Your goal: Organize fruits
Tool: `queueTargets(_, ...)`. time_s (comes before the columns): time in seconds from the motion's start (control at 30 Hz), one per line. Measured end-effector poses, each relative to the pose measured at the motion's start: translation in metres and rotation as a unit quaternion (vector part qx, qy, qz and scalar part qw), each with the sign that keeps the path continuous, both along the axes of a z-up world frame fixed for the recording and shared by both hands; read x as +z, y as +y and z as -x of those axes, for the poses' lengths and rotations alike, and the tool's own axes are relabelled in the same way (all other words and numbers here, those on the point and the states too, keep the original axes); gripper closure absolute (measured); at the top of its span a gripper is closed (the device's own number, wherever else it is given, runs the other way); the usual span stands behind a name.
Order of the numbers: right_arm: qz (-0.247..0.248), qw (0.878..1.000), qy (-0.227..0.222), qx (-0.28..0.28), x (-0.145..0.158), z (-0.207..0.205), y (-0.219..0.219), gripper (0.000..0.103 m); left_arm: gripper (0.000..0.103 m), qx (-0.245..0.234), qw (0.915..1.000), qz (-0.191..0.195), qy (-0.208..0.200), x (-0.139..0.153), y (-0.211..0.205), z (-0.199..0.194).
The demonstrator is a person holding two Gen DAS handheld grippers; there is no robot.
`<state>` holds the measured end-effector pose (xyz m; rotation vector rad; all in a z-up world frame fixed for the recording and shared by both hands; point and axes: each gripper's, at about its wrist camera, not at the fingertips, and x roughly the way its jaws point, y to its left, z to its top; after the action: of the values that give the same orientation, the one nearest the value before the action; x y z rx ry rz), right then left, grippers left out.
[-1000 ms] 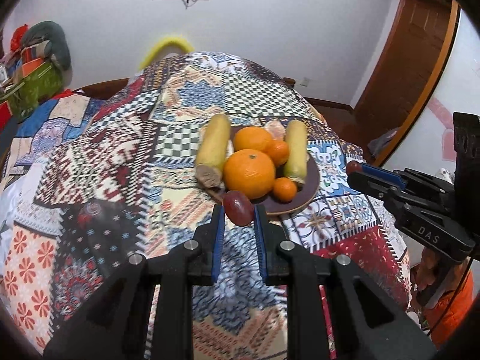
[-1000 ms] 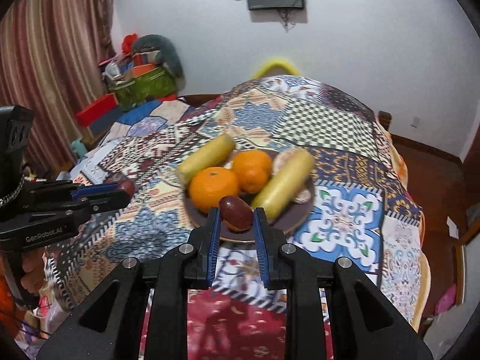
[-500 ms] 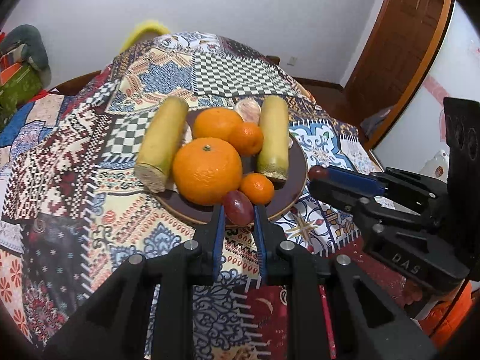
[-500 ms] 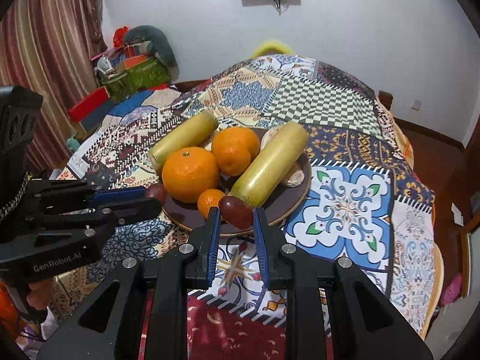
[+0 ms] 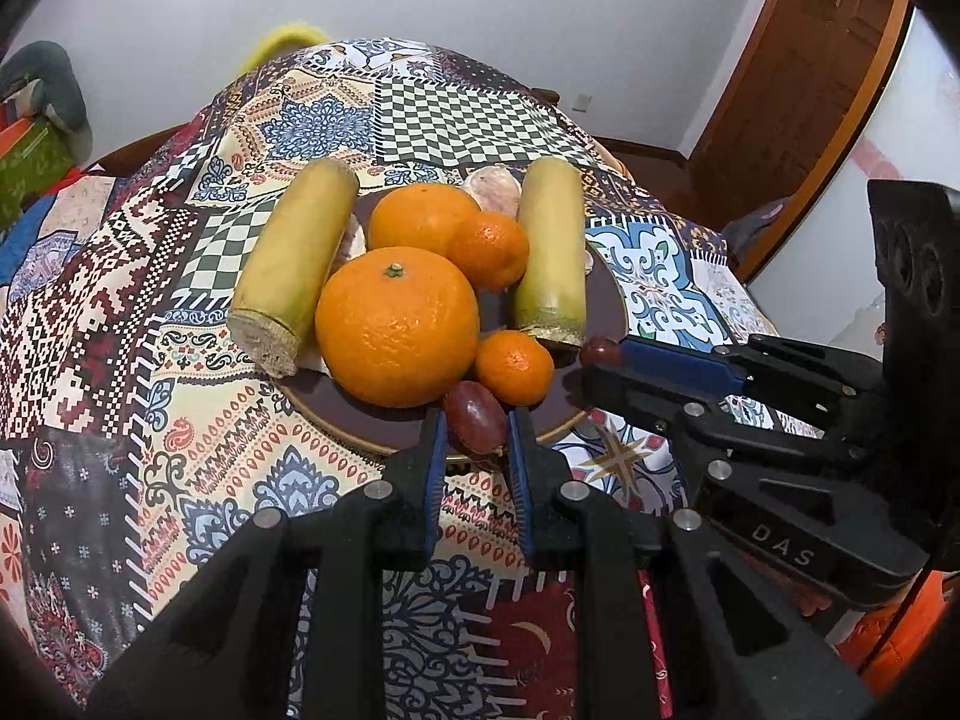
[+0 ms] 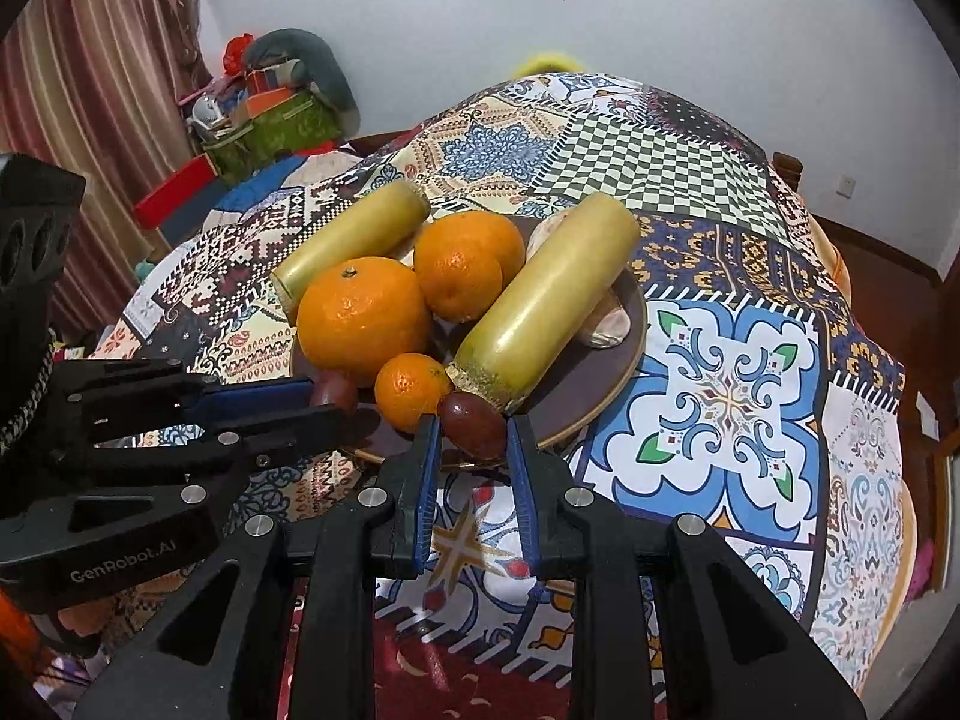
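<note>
A dark round plate (image 5: 606, 300) (image 6: 594, 384) holds two yellow-green sugarcane pieces (image 5: 300, 258) (image 6: 540, 312), big oranges (image 5: 396, 324) (image 6: 360, 312) and small tangerines (image 5: 515, 366) (image 6: 411, 390). My left gripper (image 5: 475, 426) is shut on a dark red grape (image 5: 475, 417) over the plate's near rim; it also shows in the right wrist view (image 6: 327, 393). My right gripper (image 6: 471, 429) is shut on another dark red grape (image 6: 471, 423) at the plate's near edge; it also shows in the left wrist view (image 5: 600, 354).
The plate stands on a patchwork tablecloth (image 5: 180, 420) (image 6: 750, 396). A pale peeled fruit (image 5: 492, 189) lies at the plate's back. Boxes and cushions (image 6: 270, 102) stand far left, a wooden door (image 5: 798, 60) to the right.
Both grippers have moved forward toward the plate with their grapes, from before its rim to over its near edge. The plate looms larger in both views.
</note>
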<state>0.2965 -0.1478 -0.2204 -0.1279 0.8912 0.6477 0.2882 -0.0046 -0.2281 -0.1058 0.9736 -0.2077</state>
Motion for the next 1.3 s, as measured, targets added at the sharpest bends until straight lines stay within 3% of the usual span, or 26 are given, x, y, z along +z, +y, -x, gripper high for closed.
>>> queueTargets(0.47,0.002,1.000,0.003,-0.001,0.006,0.002,-0.002,0.081,0.082,0.007,1.0000,-0.004,-0.001,0.008,0.002,0.009)
queueTargets(0.67,-0.015,1.000,-0.024,-0.005,0.035,0.017,-0.008,0.081,0.082,0.020,0.9993,-0.002,-0.030,0.035,0.008,0.028)
queueTargets(0.83,-0.043,0.997,-0.069,-0.014,0.077,0.038,-0.019,0.081,0.082,0.029,0.9964,0.001,-0.080,0.080,0.012,0.053)
queueTargets(1.07,-0.089,0.983,-0.160,-0.030,0.148,0.088,-0.036,0.081,0.082,0.062,0.9800,-0.007,-0.189,0.158,0.016,0.105)
queueTargets(1.23,-0.125,0.968,-0.214,-0.031,0.186,0.129,-0.045,0.081,0.081,0.081,0.9592,-0.031,-0.269,0.204,0.010,0.151)
queueTargets(1.3,-0.138,0.962,-0.232,-0.032,0.197,0.144,-0.049,0.081,0.074,0.084,0.9518,-0.035,-0.293,0.218,0.008,0.167)
